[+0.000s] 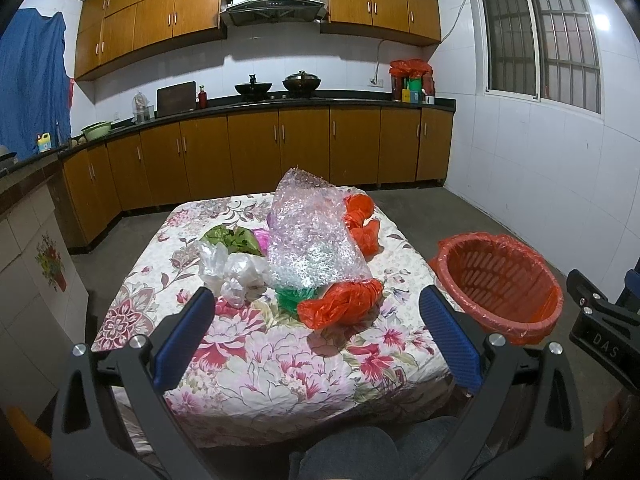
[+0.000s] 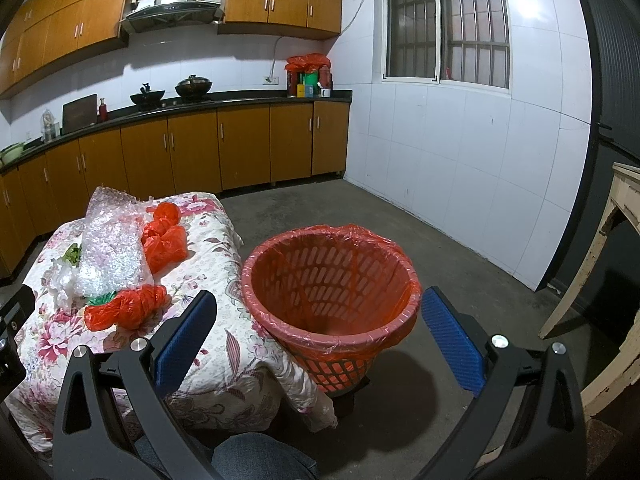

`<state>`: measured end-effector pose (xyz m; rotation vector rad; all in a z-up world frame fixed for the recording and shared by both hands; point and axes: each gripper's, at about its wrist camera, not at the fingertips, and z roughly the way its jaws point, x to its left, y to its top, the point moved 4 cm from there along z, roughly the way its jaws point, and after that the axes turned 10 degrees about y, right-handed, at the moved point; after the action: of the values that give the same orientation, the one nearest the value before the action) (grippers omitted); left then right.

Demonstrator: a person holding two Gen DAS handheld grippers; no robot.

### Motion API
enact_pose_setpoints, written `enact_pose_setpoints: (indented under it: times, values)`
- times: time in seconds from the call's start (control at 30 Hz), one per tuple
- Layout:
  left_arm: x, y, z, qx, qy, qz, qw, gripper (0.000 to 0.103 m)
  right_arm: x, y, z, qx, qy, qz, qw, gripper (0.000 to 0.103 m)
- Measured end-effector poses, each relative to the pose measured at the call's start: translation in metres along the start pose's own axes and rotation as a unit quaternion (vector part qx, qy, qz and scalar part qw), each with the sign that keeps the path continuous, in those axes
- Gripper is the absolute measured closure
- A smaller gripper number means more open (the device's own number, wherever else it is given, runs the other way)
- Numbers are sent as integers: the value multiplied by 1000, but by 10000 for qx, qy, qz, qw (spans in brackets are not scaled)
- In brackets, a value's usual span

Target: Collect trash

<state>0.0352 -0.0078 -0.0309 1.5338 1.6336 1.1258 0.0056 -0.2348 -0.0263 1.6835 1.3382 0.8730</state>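
A low table with a floral cloth (image 1: 280, 364) holds a pile of trash: a big sheet of bubble wrap (image 1: 312, 236), an orange plastic bag (image 1: 340, 304) at the near side, another orange bag (image 1: 362, 220) behind it, a green bag (image 1: 230, 238), a clear white bag (image 1: 232, 272) and a small green piece (image 1: 294, 298). An orange basket with an orange liner (image 1: 500, 280) stands right of the table; it looks empty in the right wrist view (image 2: 332, 284). My left gripper (image 1: 316, 344) is open above the table's near part. My right gripper (image 2: 320, 340) is open in front of the basket.
Kitchen counters with brown cabinets (image 1: 256, 152) run along the far wall and the left. A white tiled wall (image 2: 460, 160) and a window are on the right. A worn cream table leg (image 2: 592, 248) stands at the far right. A bare concrete floor (image 2: 440, 248) surrounds the basket.
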Motion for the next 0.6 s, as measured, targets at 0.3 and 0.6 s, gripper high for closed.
enact_pose_setpoints:
  times: [0.3, 0.6]
  values:
    - [-6, -8, 4, 19, -6, 4, 10000, 4, 0, 0, 1, 4, -8, 4, 10000, 2]
    - [-5, -8, 5, 37, -16, 0, 10000, 4, -2, -2, 1, 3, -15, 14, 10000, 2]
